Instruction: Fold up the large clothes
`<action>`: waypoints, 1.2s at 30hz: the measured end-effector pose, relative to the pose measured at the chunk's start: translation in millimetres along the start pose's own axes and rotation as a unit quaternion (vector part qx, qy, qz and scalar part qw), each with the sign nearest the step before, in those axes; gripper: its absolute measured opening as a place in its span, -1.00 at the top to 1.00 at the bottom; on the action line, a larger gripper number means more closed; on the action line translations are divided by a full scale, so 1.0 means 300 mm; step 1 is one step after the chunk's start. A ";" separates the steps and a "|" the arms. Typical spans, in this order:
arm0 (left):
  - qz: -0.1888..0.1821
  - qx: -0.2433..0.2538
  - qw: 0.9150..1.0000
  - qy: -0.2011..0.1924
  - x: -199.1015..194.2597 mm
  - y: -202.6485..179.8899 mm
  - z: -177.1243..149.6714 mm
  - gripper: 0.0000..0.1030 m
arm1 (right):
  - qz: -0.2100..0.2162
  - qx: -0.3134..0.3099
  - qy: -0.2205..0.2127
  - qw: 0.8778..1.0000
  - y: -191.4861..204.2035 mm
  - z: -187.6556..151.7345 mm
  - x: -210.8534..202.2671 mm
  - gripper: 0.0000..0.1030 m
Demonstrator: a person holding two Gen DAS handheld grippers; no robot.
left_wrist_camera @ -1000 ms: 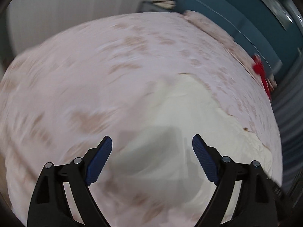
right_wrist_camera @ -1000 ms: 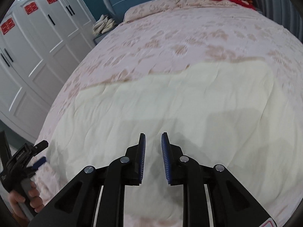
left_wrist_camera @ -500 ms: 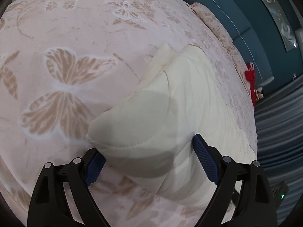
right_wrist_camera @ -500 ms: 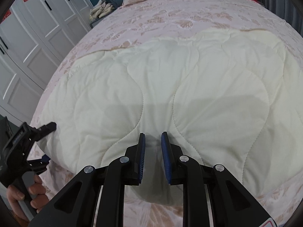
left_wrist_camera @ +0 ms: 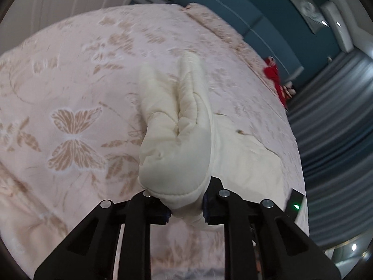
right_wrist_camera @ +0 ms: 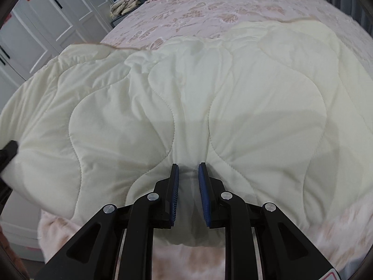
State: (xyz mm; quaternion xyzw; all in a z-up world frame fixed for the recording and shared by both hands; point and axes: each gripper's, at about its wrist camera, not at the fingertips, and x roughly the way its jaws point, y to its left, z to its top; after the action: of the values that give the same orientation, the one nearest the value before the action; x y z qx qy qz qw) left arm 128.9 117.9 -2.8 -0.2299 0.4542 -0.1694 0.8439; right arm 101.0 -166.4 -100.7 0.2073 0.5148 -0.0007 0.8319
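Observation:
A cream quilted blanket lies spread on the bed. In the left wrist view my left gripper is shut on a bunched corner of the blanket, lifted off the bed and hiding the pads. In the right wrist view my right gripper stands at the blanket's near edge with its jaws narrowly apart and a fold of the fabric between the blue pads. I cannot tell whether they pinch it. The left gripper's black tip shows at the far left on the blanket's corner.
The bed has a pink cover with tan butterfly prints. White wardrobes stand to the left. A teal headboard, a red item and grey curtains are at the far side.
My left gripper has closed on the blanket's corner and lifted it, bunching the fabric. My right gripper has come down to the blanket's near edge, with fabric now between its jaws.

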 end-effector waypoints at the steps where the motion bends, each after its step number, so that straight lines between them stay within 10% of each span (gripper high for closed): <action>1: -0.002 0.014 1.000 -0.005 -0.035 -0.021 -0.013 0.66 | 0.011 0.006 0.005 1.000 0.008 -0.024 -0.009 0.63; 13: 0.022 0.107 0.993 -0.054 -0.220 -0.155 -0.029 0.67 | 0.095 -0.009 0.068 0.993 0.214 -0.162 0.055 0.65; 18: 0.020 0.139 0.988 -0.059 -0.221 -0.209 -0.045 0.67 | 0.160 0.062 0.069 0.983 0.108 -0.137 -0.019 0.69; 24: 0.004 0.179 0.982 -0.052 -0.211 -0.292 -0.064 0.67 | 0.101 0.025 0.045 0.994 0.014 -0.222 -0.145 0.71; 36: -0.050 0.297 0.954 0.015 -0.091 -0.588 -0.309 0.68 | 0.152 0.066 0.013 0.986 -0.116 -0.253 -0.212 0.81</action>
State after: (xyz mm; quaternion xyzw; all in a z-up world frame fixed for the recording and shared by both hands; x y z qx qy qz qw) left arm 22.5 -38.1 67.0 0.0108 0.3838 -0.3416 0.8578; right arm -1.2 -185.6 -87.4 0.3379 0.4868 0.0941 0.8000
